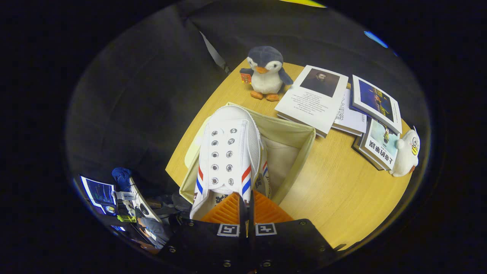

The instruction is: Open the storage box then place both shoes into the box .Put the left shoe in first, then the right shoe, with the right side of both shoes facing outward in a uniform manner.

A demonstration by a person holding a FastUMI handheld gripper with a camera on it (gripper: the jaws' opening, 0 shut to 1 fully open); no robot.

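While the jaws pinch the heel end of a white shoe, with only a thin gap between the two fingers, the shoe hangs over the open box with its toe pointing away toward the penguin. It sits above the near side of the box, by the wall closest to the worktop's edge. A second striped side seems to peek out just beside it, lower down in the box, but I cannot tell for sure if that is the other shoe. To do this step well, I think the shoe should go down slowly and straight, kept level so the toe does not catch on the soft rim. It should be lined up along the box wall, with the same side facing out as its partner. The jaws should let go only when the sole rests on the bottom. The shoe is canvas, smooth and rounded at the toe, with two rows of shiny metal eyelets, no laces that I can see, and red and blue stripes on the sides. The box is pale cloth, floppy looking, with walls that bow a little. The worktop is round, light wood with a fine grain. The penguin is fuzzy and plump. Flat paper books lie beyond the box, and a small white doll rests by them.
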